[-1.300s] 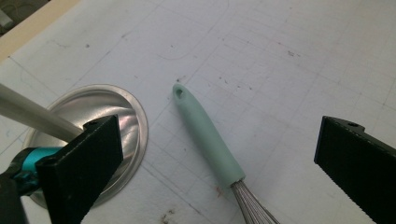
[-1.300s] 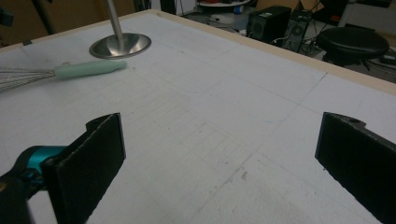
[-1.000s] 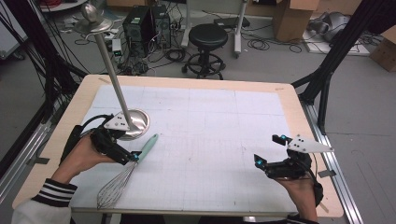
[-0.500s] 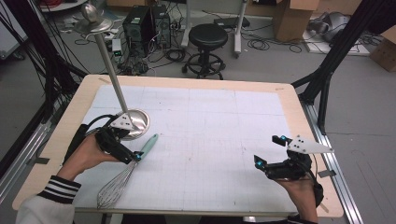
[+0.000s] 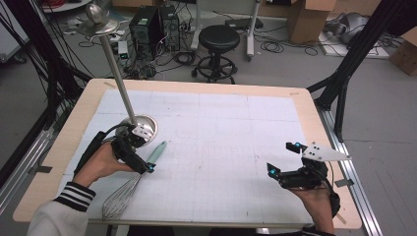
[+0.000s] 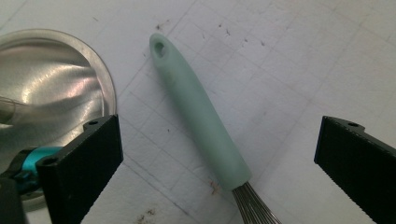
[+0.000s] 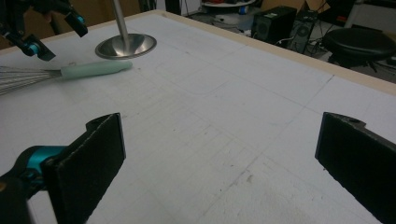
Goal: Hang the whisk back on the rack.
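Observation:
A whisk with a mint-green handle [image 5: 156, 152] and a wire head [image 5: 120, 199] lies flat on the white mat at the front left. My left gripper [image 5: 140, 157] hovers just above the handle [image 6: 201, 116], open. Its jaws stand wide on either side of the handle without touching it. My right gripper [image 5: 283, 158] is open at the front right, low over bare mat [image 7: 219, 121], with nothing between its jaws. From there the whisk handle [image 7: 95, 69] and the left gripper [image 7: 58, 36] show far off.
A metal stand with a round base [image 5: 147, 120] and a tall leaning pole [image 5: 118, 73] sits just behind the whisk handle, close to my left gripper. The base [image 6: 51, 88] lies beside the left jaw. A wooden table rim [image 5: 314, 128] frames the mat.
My left gripper has shifted slightly right and forward, settling over the whisk handle. The right gripper and the whisk have stayed still.

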A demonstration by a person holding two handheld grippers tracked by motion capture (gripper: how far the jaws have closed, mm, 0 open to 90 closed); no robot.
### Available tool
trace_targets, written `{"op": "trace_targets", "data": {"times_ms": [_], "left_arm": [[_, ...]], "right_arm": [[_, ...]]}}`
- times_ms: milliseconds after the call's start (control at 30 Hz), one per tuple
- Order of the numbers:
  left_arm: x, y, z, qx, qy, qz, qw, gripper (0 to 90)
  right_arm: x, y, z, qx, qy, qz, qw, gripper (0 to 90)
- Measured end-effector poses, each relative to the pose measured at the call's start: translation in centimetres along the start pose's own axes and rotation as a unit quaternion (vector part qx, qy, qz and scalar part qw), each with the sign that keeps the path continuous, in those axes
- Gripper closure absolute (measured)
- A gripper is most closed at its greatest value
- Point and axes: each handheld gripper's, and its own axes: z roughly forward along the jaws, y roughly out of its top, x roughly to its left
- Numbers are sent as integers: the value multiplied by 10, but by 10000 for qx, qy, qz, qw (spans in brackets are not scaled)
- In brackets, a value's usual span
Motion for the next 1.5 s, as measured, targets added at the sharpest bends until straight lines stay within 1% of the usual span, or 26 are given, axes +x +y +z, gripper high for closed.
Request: {"op": "trace_targets", "data": {"times_ms": [33,100,167,200,300,433,467,500,533,600,633,700,767,867,900,967,1000,1100,1133,1200,1233,1300,1367,1400,1467,1500], "left_arm": [[0,0,0,0,0,0,10000,17],[2,1,6,152,0,-77,9999,17],[2,1,8,182,-9,-109,9998,17],[3,1,12,287,-10,-121,9995,17],[4,2,16,346,-9,-157,9993,17],[4,2,22,504,-4,-166,9986,18],[3,2,23,538,-9,-207,9983,18],[4,3,25,601,-16,-184,9980,18],[4,3,26,649,-20,-217,9977,27],[3,3,28,650,-37,-241,9976,51],[4,3,29,697,-56,-224,9973,76],[4,3,31,730,-82,-173,9972,82],[3,3,33,753,-101,-204,9969,95],[2,3,34,775,-115,-190,9967,123],[2,2,34,804,-136,-188,9965,157],[2,2,35,825,-157,-191,9963,173],[2,2,36,854,-169,-174,9960,226],[2,2,38,941,-199,-188,9952,251],[2,2,38,989,-186,-173,9948,292],[2,2,39,1016,-184,-203,9944,336],[2,2,40,1024,-182,-224,9943,336],[3,2,40,1088,-214,-213,9936,392],[3,3,40,1089,-218,-206,9936,430],[3,3,41,1095,-228,-202,9935,430],[3,3,41,1112,-237,-208,9933,495],[3,3,41,1112,-237,-208,9933,511]], "right_arm": [[0,0,0,2,9,2,10000,6],[0,0,0,10,14,15,10000,6],[0,1,0,-1,13,7,10000,6],[0,1,0,-11,8,8,10000,6],[0,1,1,-15,2,-9,10000,6],[-1,0,1,-8,1,-10,10000,6],[-1,0,1,-8,1,-10,10000,6],[-1,0,0,-9,2,-18,10000,6],[0,0,0,-6,8,-1,10000,6],[0,0,0,-5,7,9,10000,6],[-1,0,0,-2,5,15,10000,6],[-1,-1,0,0,5,10,10000,6],[-1,-1,0,3,13,21,10000,6],[0,-1,0,3,17,29,10000,6],[0,0,1,-1,21,12,10000,6],[0,0,1,-3,22,10,10000,6],[0,0,1,2,23,11,10000,6],[0,-1,0,6,19,33,10000,6],[0,-1,0,-10,9,7,10000,6],[0,-1,0,-11,16,9,10000,6],[0,-1,-1,-5,11,8,10000,6],[0,-1,-1,-7,14,10,10000,6],[0,-1,-1,2,11,30,10000,6],[0,-1,-1,2,11,30,10000,6],[0,-2,-2,5,12,31,10000,6],[0,-2,-2,5,12,31,10000,6]]}}
